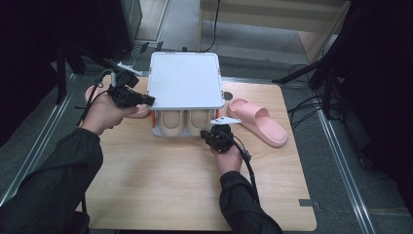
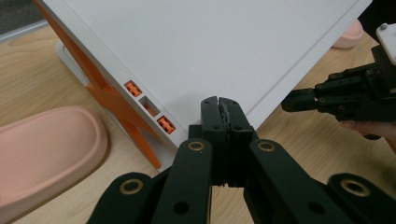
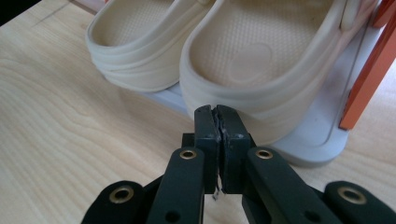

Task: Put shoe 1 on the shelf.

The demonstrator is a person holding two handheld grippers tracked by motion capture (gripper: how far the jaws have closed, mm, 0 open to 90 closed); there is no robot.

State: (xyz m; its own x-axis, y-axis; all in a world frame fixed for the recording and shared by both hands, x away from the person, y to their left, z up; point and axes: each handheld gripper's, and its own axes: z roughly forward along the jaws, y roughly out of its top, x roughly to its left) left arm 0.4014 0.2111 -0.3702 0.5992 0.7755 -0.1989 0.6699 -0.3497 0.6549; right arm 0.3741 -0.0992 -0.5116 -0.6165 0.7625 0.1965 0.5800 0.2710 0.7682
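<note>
Both grippers closed and empty at the shoe rack.

The left gripper, jaws together, sits at the near left corner of the white rack. The right gripper, jaws together, points at the beige clogs on the rack's lower shelf, nearly touching the right clog's heel. One pink slipper lies right of the rack.

On my worktop the rack stands at the far middle, a pair of clogs side by side on its lower shelf, under the top board. One slipper lies right of the rack, another at its left. My left gripper sits at the rack's near left corner, over that slipper; my right gripper sits just before the right clog.
</note>
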